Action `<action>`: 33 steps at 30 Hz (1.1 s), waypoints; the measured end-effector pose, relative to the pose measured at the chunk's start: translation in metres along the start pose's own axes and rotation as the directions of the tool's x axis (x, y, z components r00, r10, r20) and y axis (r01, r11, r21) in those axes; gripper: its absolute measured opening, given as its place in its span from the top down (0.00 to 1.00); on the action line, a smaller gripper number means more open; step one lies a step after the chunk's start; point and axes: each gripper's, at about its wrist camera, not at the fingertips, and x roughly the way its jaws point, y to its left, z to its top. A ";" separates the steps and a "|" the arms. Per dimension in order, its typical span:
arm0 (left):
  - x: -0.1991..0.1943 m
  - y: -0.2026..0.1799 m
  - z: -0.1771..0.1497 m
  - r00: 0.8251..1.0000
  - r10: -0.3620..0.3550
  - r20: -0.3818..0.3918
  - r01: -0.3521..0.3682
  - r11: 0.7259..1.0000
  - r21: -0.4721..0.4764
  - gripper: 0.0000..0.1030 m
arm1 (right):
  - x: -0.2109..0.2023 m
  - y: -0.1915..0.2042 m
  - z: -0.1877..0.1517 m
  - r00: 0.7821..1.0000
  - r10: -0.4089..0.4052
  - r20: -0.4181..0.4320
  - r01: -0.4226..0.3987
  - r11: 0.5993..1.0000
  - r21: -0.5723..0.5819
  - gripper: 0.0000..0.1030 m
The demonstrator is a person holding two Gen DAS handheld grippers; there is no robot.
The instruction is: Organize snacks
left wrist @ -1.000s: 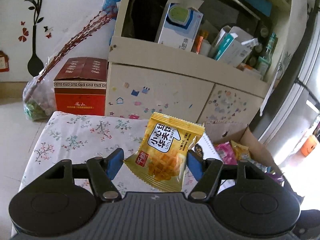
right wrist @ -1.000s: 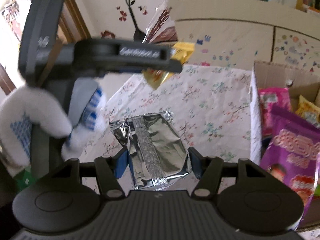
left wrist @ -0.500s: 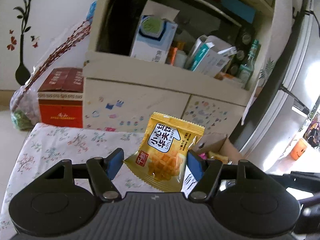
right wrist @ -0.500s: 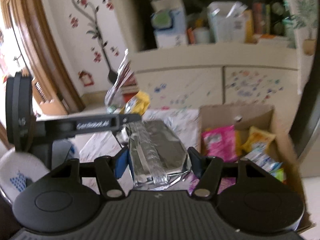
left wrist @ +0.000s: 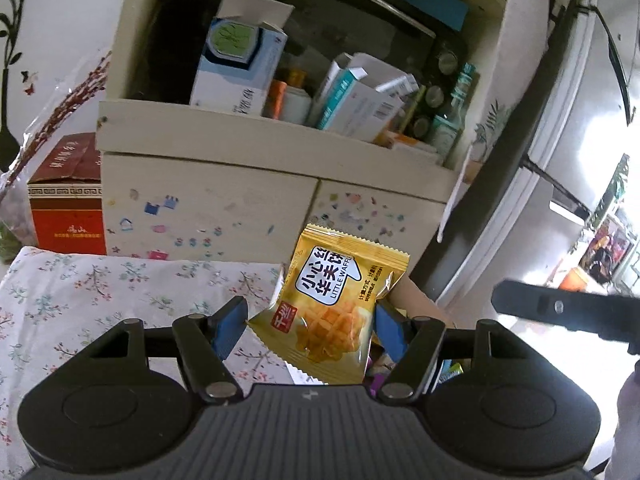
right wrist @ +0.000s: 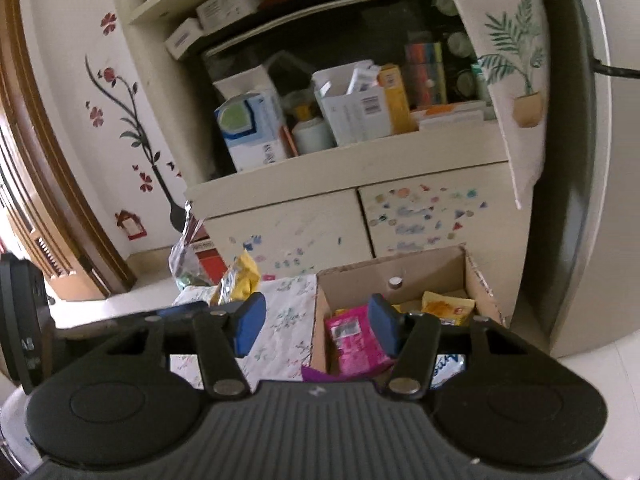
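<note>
Hanging over the right edge of the floral tabletop (left wrist: 80, 292), the left gripper (left wrist: 308, 324) has its blue fingers (left wrist: 230, 322) clenched on a yellow waffle packet (left wrist: 334, 308), which tilts up and to the right, clear of the cloth. Bare cloth spreads to the left of it; to the right the other gripper's black arm crosses the view, near but apart.

The right gripper (right wrist: 314, 324) hangs above the near left wall of the carton (right wrist: 478, 280) with its fingers (right wrist: 250, 322) released and nothing between them. The carton stands touching the tabletop's right edge, its top open and unobstructed. Inside lie a pink packet (right wrist: 352, 340) by the left wall, a yellow packet (right wrist: 448, 306) toward the far right corner, and a purple one at the near edge, mostly hidden. I cannot tell what lies deeper.

Behind both rises a cream cabinet (right wrist: 288, 232), stickers on its doors and its open shelf crowded with boxes and bottles. A red box (left wrist: 64, 200) sits on the floor beyond the tabletop's far left corner, and a fridge (right wrist: 592, 200) stands just right of the carton.
</note>
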 end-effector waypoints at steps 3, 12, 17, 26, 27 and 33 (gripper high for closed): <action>0.003 -0.008 0.000 1.000 -0.020 -0.010 0.021 1.000 0.010 0.29 | 0.001 -0.004 0.000 1.000 -0.010 -0.012 0.010 1.000 0.017 0.43; 0.030 -0.034 -0.005 0.995 -0.067 -0.074 0.066 0.998 -0.018 0.19 | -0.013 -0.019 -0.011 0.999 -0.023 -0.027 0.024 0.999 0.034 0.41; 0.020 -0.042 0.000 0.996 -0.066 -0.063 0.066 0.998 -0.008 0.07 | -0.037 -0.027 -0.027 1.000 -0.022 -0.011 0.022 0.999 0.036 0.33; -0.034 -0.004 0.007 0.989 0.139 -0.058 -0.140 0.990 -0.024 0.03 | -0.008 0.042 -0.068 0.969 0.181 -0.165 -0.207 0.967 -0.152 0.33; -0.039 0.001 0.007 0.987 0.149 -0.054 -0.151 0.988 -0.043 0.03 | -0.004 0.050 -0.074 0.964 0.187 -0.186 -0.220 0.960 -0.174 0.33; -0.057 0.020 0.015 0.985 0.173 -0.020 -0.174 0.981 -0.090 0.01 | 0.030 0.096 -0.124 0.947 0.149 -0.284 -0.232 0.930 -0.284 0.34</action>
